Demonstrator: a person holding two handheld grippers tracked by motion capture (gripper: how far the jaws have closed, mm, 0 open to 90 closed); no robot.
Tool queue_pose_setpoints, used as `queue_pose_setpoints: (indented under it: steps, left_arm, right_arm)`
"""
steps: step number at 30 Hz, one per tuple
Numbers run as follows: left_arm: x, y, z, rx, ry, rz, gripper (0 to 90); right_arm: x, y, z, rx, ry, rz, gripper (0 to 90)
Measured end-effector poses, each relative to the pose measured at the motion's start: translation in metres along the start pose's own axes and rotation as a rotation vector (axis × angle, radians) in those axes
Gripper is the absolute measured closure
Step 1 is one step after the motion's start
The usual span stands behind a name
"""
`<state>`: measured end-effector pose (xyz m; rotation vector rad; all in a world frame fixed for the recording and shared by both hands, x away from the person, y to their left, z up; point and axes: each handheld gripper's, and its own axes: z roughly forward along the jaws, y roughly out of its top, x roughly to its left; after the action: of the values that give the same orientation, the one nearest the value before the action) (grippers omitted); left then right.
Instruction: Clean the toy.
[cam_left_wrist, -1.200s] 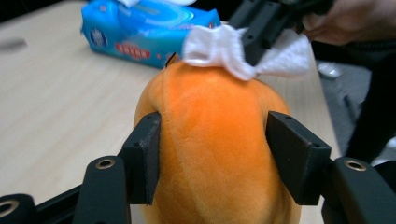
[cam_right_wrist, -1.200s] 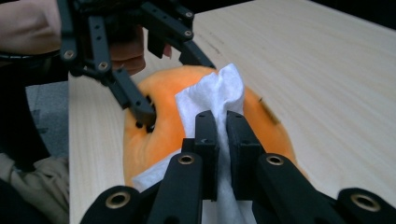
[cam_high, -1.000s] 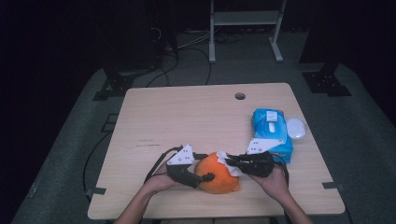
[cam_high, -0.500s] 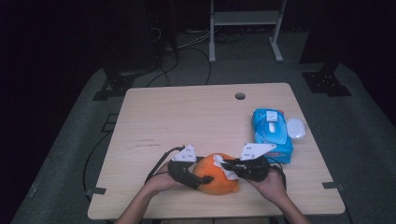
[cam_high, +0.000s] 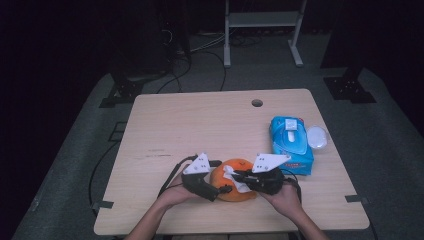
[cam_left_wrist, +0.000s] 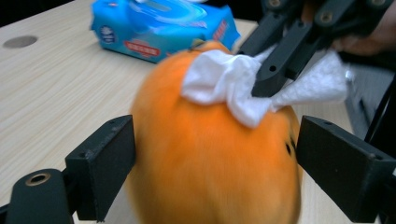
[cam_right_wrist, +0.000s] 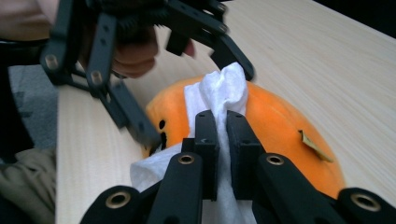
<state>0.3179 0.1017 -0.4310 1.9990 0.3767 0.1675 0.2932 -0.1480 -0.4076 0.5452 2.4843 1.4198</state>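
Wooden surface (cam_high: 200, 125): carries everything; a blue wipes pack (cam_high: 291, 144) lies at its right side.
Orange fruit (cam_left_wrist: 210, 154): sits near the front edge, between the two hands.
Left hand-held gripper (cam_left_wrist: 215, 158): jaws have just been opening; they stand apart on either side of the fruit, seemingly not pressing it.
Right hand-held gripper (cam_right_wrist: 223, 140): jaws together, clamped on a white wipe (cam_right_wrist: 219, 93) laid on the fruit's top.
Risk: unsteadied, the fruit could roll under the wipe's push and slide toward the edge.

Wooden table (cam_high: 200, 125): orange fruit (cam_high: 235, 192), blue wipes pack (cam_high: 291, 145), white lid (cam_high: 317, 136).
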Motion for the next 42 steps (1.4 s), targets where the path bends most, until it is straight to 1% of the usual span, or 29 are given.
queue_pose_setpoints:
  steps: [1,2,3,5,6,8,9,10,11,13,15,19,22,24,26,27,28,29,30,31,32,33,34,35,36,38,39,40,42]
  left_arm:
    - [0.003,-0.003,-0.001,-0.003,-0.009,-0.034,22.9]
    - [0.002,-0.004,0.000,0.002,-0.009,-0.021,26.0]
    - [0.002,-0.004,0.000,0.002,-0.009,-0.021,29.0]
    - [0.000,-0.003,0.000,0.016,-0.005,0.014,31.3]
    - [-0.004,-0.001,0.000,0.020,0.000,0.047,33.0]
    - [-0.010,0.001,0.001,0.025,0.002,0.097,33.9]
    - [-0.010,0.001,0.001,0.025,0.002,0.097,34.1]
    - [-0.016,0.004,0.002,0.036,0.009,0.145,34.5]
    - [-0.016,0.004,0.002,0.036,0.009,0.145,34.8]
    - [-0.018,0.003,0.001,0.033,0.010,0.166,35.5]
    - [-0.017,0.002,0.001,0.033,0.011,0.167,35.7]
    - [-0.016,0.001,0.001,0.032,0.007,0.166,35.8]
    - [-0.014,-0.001,0.001,0.032,0.000,0.150,35.3]
    - [-0.010,-0.001,0.001,0.017,-0.027,0.101,31.0]
    - [-0.005,0.000,0.001,0.008,-0.044,0.045,23.0]
    - [-0.005,0.000,0.001,0.008,-0.044,0.045,19.5]
    - [-0.002,0.000,0.001,0.001,-0.049,0.000,18.5]
    - [-0.002,0.000,0.001,0.001,-0.049,0.000,18.6]
    - [-0.003,-0.001,0.001,0.004,-0.045,0.010,21.1]
    - [-0.003,-0.001,0.001,0.004,-0.045,0.010,25.0]
    - [-0.005,0.000,0.000,0.015,-0.034,0.025,29.2]
    - [-0.005,0.000,0.000,0.015,-0.034,0.025,31.2]
    - [-0.007,0.002,0.000,0.020,-0.028,0.046,32.7]
    - [-0.010,0.003,0.001,0.024,-0.025,0.065,32.7]
    - [-0.016,0.006,0.002,0.024,-0.026,0.105,34.0]
    - [-0.021,0.006,0.003,0.029,-0.032,0.144,34.6]
    - [-0.021,0.006,0.003,0.029,-0.032,0.144,34.9]
    - [-0.022,0.006,0.002,0.038,-0.025,0.157,35.1]
    - [-0.020,0.004,0.002,0.035,-0.027,0.149,35.9]
  right_arm:
    - [-0.004,0.000,-0.003,-0.005,-0.009,0.016,83.3]
    - [-0.005,0.000,-0.003,-0.006,-0.007,0.022,83.3]
    - [-0.005,0.000,-0.003,-0.006,-0.007,0.022,83.3]
    - [-0.004,0.000,-0.001,-0.003,-0.011,0.014,83.3]
    - [0.002,0.003,-0.001,-0.007,-0.015,-0.001,83.3]
    - [0.008,0.007,0.000,-0.023,0.007,-0.016,83.2]
    - [0.008,0.007,0.000,-0.023,0.007,-0.016,83.2]
    - [0.016,0.011,0.004,-0.020,0.016,-0.043,83.3]
    - [0.016,0.011,0.004,-0.020,0.016,-0.043,83.3]
    - [0.018,0.014,0.005,-0.014,0.006,-0.062,83.4]
    - [0.013,0.013,0.002,-0.018,0.003,-0.050,83.5]
    - [-0.003,0.007,-0.008,-0.027,-0.043,-0.014,83.5]
    - [-0.015,0.000,-0.016,-0.026,-0.070,0.021,83.4]
    - [-0.019,-0.004,-0.018,-0.023,-0.061,0.046,83.4]
    - [-0.016,-0.006,-0.017,-0.017,-0.060,0.046,83.4]
    - [-0.015,-0.006,-0.016,-0.013,-0.063,0.037,83.4]
    - [-0.013,-0.006,-0.015,-0.010,-0.063,0.038,83.4]
    - [-0.012,-0.006,-0.014,-0.009,-0.062,0.032,83.4]
    - [-0.011,-0.005,-0.013,-0.008,-0.065,0.026,83.3]
    - [-0.011,-0.005,-0.013,-0.008,-0.065,0.026,83.3]
    - [-0.009,-0.003,-0.013,-0.010,-0.071,0.020,83.3]
    - [-0.009,-0.003,-0.013,-0.010,-0.071,0.020,83.3]
    - [-0.005,0.000,-0.013,-0.018,-0.063,0.010,83.3]
    - [-0.005,0.000,-0.013,-0.018,-0.063,0.010,83.3]
    - [0.004,0.005,-0.010,-0.037,-0.026,-0.007,83.3]
    - [0.013,0.011,-0.004,-0.042,0.006,-0.033,83.3]
    - [0.013,0.011,-0.004,-0.042,0.006,-0.033,83.3]
    - [0.018,0.014,-0.001,-0.036,0.007,-0.057,83.4]
    - [0.015,0.014,-0.002,-0.033,-0.001,-0.056,83.4]
